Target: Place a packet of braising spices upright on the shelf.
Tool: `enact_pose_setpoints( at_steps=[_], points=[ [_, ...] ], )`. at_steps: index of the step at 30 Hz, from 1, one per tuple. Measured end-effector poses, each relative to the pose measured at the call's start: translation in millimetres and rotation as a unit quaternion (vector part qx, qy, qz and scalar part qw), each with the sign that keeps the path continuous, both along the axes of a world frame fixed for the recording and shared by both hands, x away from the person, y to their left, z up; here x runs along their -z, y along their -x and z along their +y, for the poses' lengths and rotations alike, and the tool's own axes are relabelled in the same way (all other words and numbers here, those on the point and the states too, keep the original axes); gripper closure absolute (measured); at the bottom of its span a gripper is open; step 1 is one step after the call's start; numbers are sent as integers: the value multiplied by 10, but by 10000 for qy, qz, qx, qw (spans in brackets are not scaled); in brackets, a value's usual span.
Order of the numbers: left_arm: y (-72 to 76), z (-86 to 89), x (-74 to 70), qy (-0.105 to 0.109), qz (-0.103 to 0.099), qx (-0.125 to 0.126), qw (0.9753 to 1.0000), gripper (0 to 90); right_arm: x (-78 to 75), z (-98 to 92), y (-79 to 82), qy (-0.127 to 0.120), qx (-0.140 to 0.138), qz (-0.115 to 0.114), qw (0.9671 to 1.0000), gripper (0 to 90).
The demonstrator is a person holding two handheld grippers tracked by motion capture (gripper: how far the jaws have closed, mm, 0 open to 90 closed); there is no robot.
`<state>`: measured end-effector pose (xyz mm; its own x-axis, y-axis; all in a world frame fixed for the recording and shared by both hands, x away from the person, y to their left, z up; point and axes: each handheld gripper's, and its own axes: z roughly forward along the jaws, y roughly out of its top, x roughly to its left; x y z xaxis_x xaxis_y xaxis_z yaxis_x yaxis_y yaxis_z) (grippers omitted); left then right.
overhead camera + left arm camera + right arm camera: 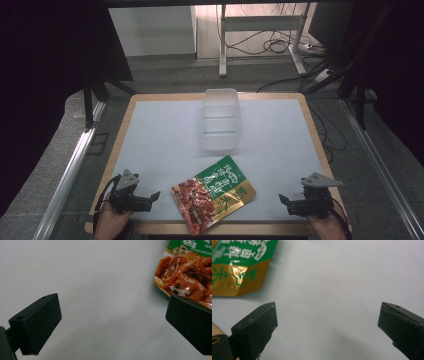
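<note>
Left gripper – jaws spread wide, holding nothing; it sits low over the white mat. The snack packet lies flat just to its right, with one corner showing past the right jaw in the left gripper view. Right gripper – also spread and empty, with the packet near its left side. A clear plastic container stands well ahead of both, between them.

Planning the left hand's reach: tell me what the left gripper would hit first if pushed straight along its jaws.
Probably the green and red foil food pouch; the left gripper points at its near edge, though depth is unclear.
</note>
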<state>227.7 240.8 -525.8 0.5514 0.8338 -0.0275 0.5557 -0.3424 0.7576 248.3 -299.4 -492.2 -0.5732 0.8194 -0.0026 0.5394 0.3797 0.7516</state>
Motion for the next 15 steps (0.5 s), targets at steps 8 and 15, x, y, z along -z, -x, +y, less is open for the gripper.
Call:
enact_pose_setpoints(
  at_steps=[8, 15],
  points=[
    [3, -6, -1, 79, 24, 149, 9999, 12, 27, -85, -9, -422, 46, 108, 9990, 0],
    [6, 9, 0, 135, 4, 172, 9998, 12, 47, -78, -21, -328, 68, 128, 9994, 0]
  ],
)
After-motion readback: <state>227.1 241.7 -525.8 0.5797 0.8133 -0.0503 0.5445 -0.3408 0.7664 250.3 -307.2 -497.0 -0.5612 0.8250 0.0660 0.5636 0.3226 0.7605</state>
